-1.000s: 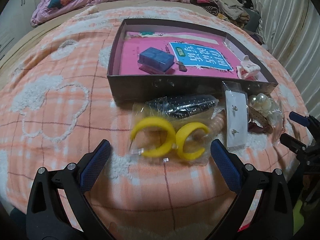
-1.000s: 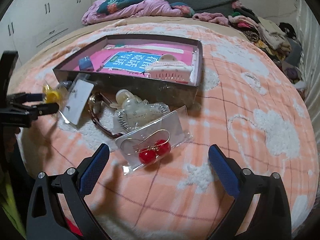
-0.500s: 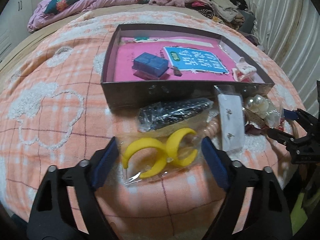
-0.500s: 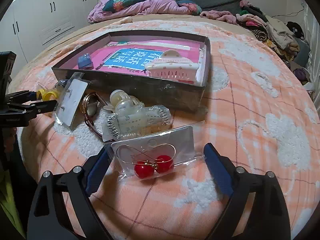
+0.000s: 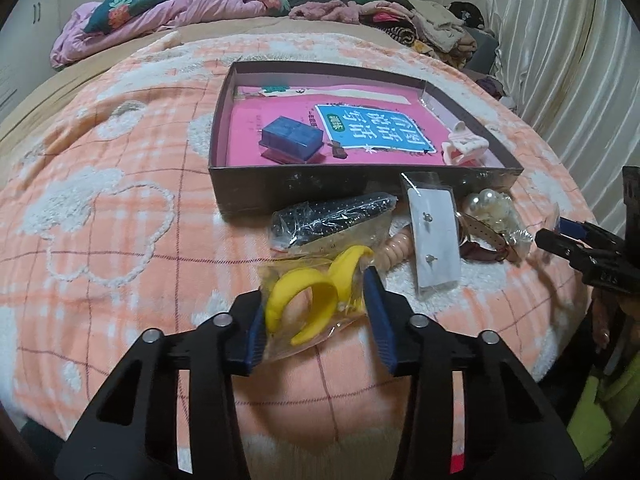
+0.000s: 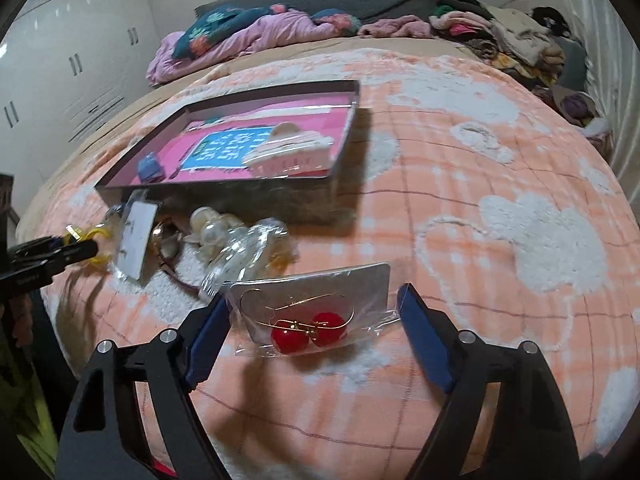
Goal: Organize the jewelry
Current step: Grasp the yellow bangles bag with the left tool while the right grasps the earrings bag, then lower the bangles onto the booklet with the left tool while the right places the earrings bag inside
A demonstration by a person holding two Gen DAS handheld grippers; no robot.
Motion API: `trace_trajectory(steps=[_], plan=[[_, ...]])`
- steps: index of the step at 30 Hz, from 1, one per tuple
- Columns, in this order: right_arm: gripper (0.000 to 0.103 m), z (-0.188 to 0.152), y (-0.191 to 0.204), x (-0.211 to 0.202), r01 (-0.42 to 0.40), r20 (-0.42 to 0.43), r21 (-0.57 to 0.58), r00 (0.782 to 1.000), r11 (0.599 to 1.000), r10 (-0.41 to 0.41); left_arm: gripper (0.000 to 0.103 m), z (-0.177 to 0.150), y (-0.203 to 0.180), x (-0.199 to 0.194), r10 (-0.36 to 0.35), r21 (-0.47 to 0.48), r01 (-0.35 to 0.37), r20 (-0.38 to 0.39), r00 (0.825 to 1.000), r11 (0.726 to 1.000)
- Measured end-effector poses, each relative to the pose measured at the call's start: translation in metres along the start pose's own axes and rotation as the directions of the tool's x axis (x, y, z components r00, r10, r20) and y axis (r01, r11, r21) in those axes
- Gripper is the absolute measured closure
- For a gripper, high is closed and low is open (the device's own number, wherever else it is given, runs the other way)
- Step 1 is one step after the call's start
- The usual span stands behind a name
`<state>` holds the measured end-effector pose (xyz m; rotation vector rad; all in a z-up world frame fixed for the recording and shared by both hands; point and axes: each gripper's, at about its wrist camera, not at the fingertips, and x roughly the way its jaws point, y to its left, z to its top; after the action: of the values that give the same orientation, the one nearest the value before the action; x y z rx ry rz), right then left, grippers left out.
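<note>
Bedspread [image 5: 120,184] w/ box [image 5: 360,196]: only blue case [image 5: 291,140] & hair claw [image 5: 464,149] inside. Most left. Left gripper [image 5: 316,312] closing on yellow hoops bag [image 5: 316,296]; right gripper [image 6: 312,340] closing round red earrings card [image 6: 316,312], pads not yet touching.

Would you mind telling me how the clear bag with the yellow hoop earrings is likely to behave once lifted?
Probably floppy: the yellow earring bag already crumples as the left gripper closes on it. Its glossy film may slip. The hoops look light and could shift inside.
</note>
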<state>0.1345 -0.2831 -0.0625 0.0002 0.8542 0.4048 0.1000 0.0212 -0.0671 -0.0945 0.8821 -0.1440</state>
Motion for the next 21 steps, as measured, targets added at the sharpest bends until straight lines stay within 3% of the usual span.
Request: trace_trajectory(steps=[11,21], plan=[[0.023,0.005,-0.015,-0.027,-0.002,0.076,0.081,0.997,0.997,-0.004,0.075,0.001,0.016,-0.038,0.029,-0.041,-0.026,0.064,0.998,0.999],[0.023,0.032,-0.009,-0.054,-0.020,0.166,0.060,0.986,0.998,0.010,0.076,0.034,0.040,-0.063,0.074,-0.098,-0.060,0.146,0.986,0.993]])
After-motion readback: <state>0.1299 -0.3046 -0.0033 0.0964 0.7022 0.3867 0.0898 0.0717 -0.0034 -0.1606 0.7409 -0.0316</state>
